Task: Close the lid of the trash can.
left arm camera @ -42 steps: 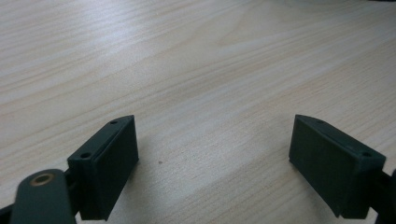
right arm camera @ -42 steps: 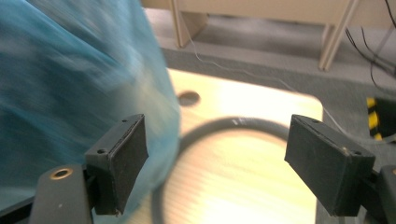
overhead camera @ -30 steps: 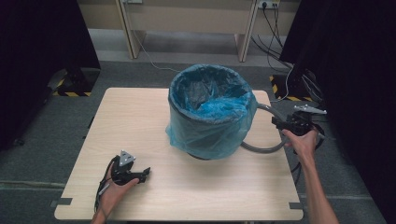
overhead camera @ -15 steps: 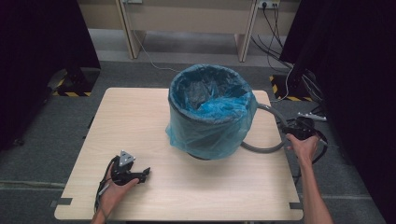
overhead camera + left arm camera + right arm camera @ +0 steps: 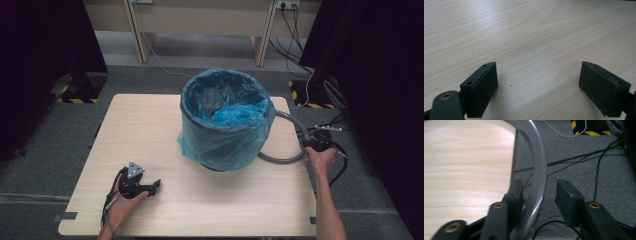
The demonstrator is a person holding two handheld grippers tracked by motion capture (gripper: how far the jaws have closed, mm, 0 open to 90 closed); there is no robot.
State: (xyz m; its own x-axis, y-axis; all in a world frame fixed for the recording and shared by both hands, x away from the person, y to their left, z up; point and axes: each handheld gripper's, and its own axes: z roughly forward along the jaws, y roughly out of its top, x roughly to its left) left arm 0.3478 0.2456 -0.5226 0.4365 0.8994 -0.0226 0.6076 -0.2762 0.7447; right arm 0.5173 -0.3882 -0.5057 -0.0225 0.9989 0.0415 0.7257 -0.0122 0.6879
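Note:
A black bucket lined with a blue plastic bag point(image 5: 222, 120) stands on the wooden table point(image 5: 145, 125). Its grey bail handle point(image 5: 280, 159) hangs out to the right, past the table's edge. My right gripper point(image 5: 316, 142) is at the handle's outer bend. In the right gripper view the handle point(image 5: 539, 165) runs between the jaws of my right gripper point(image 5: 540, 185), against the left one, with a gap to the right one. The jaws have just been closing. My left gripper point(image 5: 150, 187) rests on the table near the front left, and it point(image 5: 539, 72) is open with nothing between the jaws.
Dark carpet with black cables point(image 5: 599, 170) lies beyond the table's right edge. Black curtains stand at both sides. Yellow-black striped bases point(image 5: 75, 97) sit on the floor at the back left and right.
My right hand has sunk with its gripper to the bucket's handle at the table's right edge. The left gripper and the bucket have kept still.

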